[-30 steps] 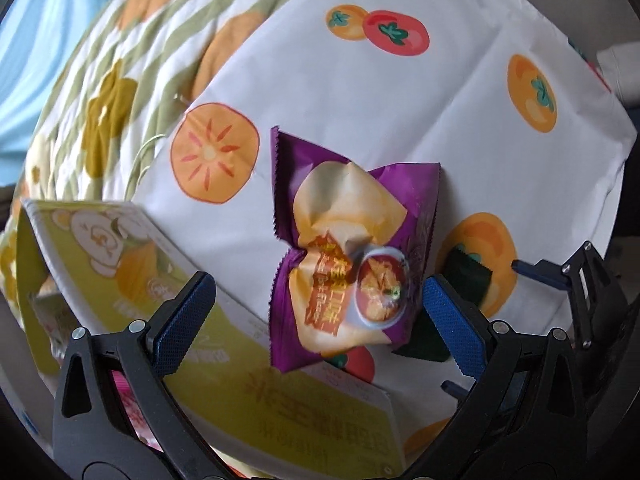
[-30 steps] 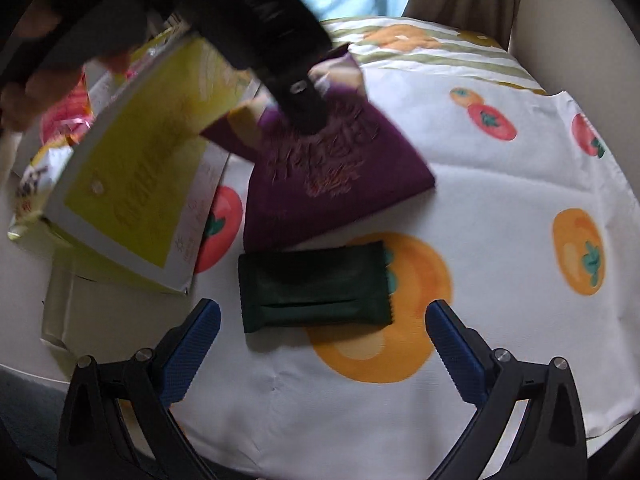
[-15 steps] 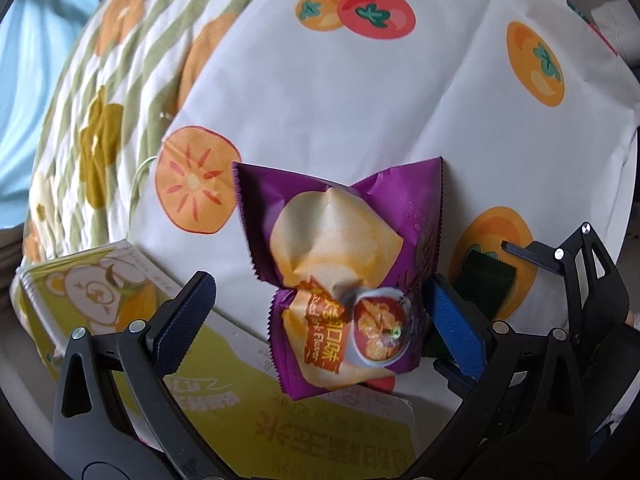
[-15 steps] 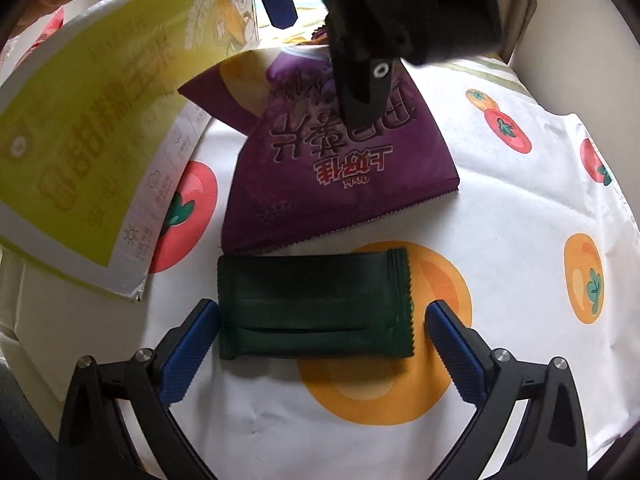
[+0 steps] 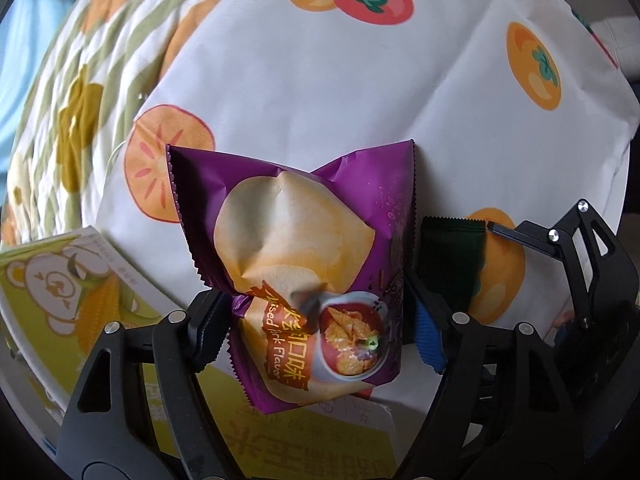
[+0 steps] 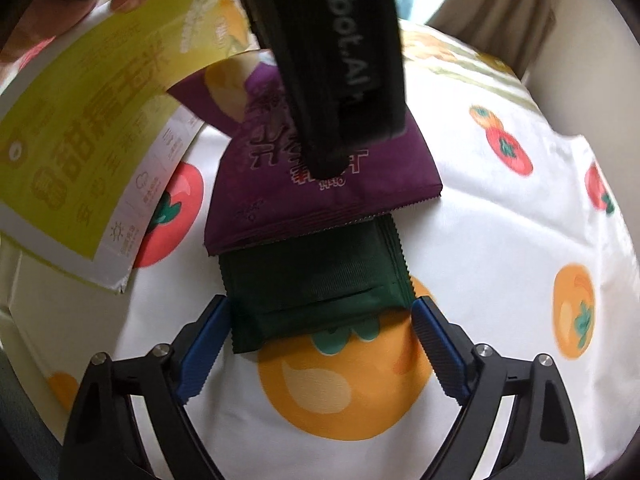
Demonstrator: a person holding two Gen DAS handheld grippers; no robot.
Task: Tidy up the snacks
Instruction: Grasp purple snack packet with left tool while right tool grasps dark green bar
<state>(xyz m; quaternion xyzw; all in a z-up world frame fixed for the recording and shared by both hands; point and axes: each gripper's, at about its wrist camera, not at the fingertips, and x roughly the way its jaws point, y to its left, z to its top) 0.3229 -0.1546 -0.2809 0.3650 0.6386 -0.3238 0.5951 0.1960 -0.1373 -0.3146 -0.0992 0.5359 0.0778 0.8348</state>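
Observation:
A purple snack bag (image 5: 312, 276) with a dumpling picture lies on the fruit-print cloth (image 5: 320, 80). My left gripper (image 5: 316, 332) is shut on its near end, crumpling the foil. The bag also shows in the right wrist view (image 6: 320, 196), under the left gripper's black body. A dark green snack packet (image 6: 316, 280) lies just in front of the purple bag. My right gripper (image 6: 320, 344) has its blue fingers touching both short ends of the green packet. The green packet also shows in the left wrist view (image 5: 452, 256), to the right of the purple bag.
A yellow-green snack box (image 5: 72, 300) with a bear and corn picture stands at the left, also in the right wrist view (image 6: 88, 140). The cloth's edge drops off at the right (image 5: 616, 140). A striped cloth (image 5: 80, 80) lies behind at the left.
Both grippers have closed in: the left pads went from wide open to pinching the purple bag, and the right gripper moved forward and narrowed around the green packet.

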